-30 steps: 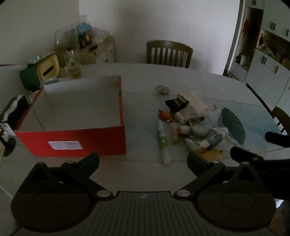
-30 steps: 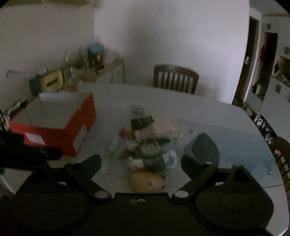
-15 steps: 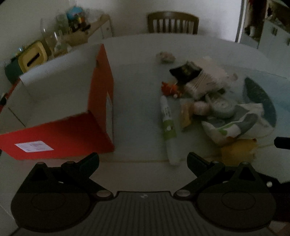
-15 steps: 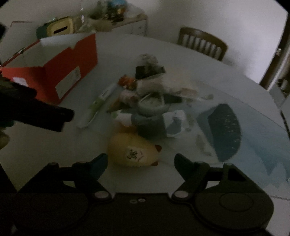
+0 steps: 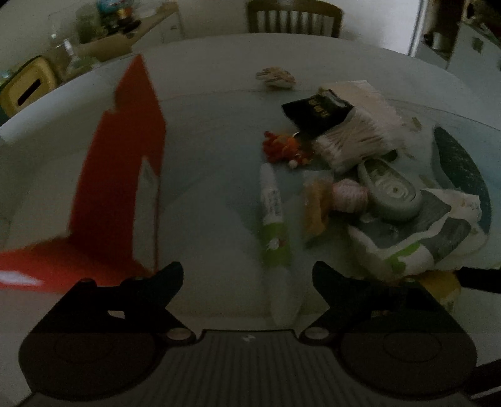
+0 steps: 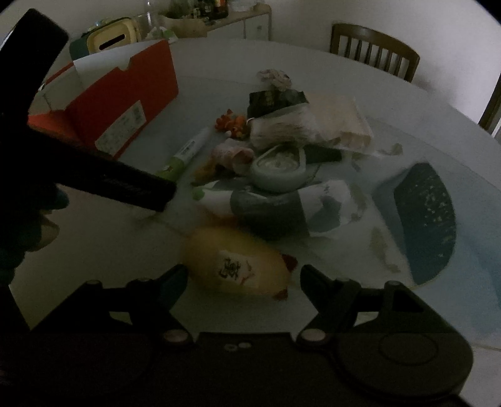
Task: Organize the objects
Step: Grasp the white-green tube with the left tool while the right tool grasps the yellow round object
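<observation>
Slim plastic tube (image 5: pixel 271 216) lies beside a soft yellow pouch (image 6: pixel 239 266)

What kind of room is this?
Probably a home dining room: a big round table with a wooden chair pulled up, and a sideboard crowded with bottles by the wall.

Box (image 5: pixel 125 175) left of tube (image 5: pixel 272 213) on table (image 5: pixel 213 131)

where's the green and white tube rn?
The green and white tube lies on the table in the left wrist view, between the red box and the clutter pile, just ahead of the open left gripper.
</observation>
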The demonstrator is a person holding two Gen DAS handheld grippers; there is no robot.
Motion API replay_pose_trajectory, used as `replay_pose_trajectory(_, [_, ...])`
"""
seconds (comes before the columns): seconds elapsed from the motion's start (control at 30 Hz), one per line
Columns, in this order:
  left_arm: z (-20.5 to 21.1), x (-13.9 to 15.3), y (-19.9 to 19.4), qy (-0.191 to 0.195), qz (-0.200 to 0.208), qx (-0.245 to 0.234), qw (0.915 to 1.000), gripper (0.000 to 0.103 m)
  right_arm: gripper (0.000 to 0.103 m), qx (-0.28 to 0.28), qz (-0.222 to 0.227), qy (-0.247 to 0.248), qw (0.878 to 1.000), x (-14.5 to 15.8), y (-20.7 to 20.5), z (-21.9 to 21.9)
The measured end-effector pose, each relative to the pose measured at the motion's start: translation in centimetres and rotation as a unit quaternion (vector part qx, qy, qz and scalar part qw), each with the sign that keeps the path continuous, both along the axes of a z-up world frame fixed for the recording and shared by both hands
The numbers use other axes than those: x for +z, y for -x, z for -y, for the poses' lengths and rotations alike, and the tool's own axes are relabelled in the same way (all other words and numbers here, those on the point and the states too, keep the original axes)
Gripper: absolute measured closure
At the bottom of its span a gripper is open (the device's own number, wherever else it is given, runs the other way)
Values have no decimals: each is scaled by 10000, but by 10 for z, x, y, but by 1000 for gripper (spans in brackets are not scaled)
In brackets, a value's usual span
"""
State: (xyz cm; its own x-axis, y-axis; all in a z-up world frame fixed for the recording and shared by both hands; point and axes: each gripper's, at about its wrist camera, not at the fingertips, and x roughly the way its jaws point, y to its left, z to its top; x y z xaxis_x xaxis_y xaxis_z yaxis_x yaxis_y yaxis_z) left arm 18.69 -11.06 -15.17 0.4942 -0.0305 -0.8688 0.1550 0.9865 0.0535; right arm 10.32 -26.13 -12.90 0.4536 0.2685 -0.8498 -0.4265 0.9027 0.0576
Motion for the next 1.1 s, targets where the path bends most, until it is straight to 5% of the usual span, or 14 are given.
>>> replay_pose_trajectory(0.1, [3, -9, -11, -38, -150, -215, 9996, 32, 26, -84, -90, -9, 9999, -1, -2, -2])
replay_pose_trajectory(0.23, [0, -12, -18, 186, -171, -415, 9988, 45, 26, -167, -152, 134, 9997, -5, -1, -8])
replay_pose_trajectory(0.33, [2, -11, -17, 195, -78, -677, 9975, 71, 30, -279, -173, 150, 9993, -5, -1, -12])
replay_pose_trajectory(0.43, [3, -11, -15, 162, -56, -872, 9960, 80, 33, -417, -217, 97, 9988, -5, 1, -11])
replay_pose_trajectory(0.67, [-4, -7, -12, 88, -93, -1021, 9947, 83, 35, -599, -257, -4, 9979, 6, 9, -9])
replay_pose_trajectory(1.1, [-34, 36, 14, 382, 142, -1182, 9922, 83, 35, -372, 318, -129, 9987, 60, 26, -12])
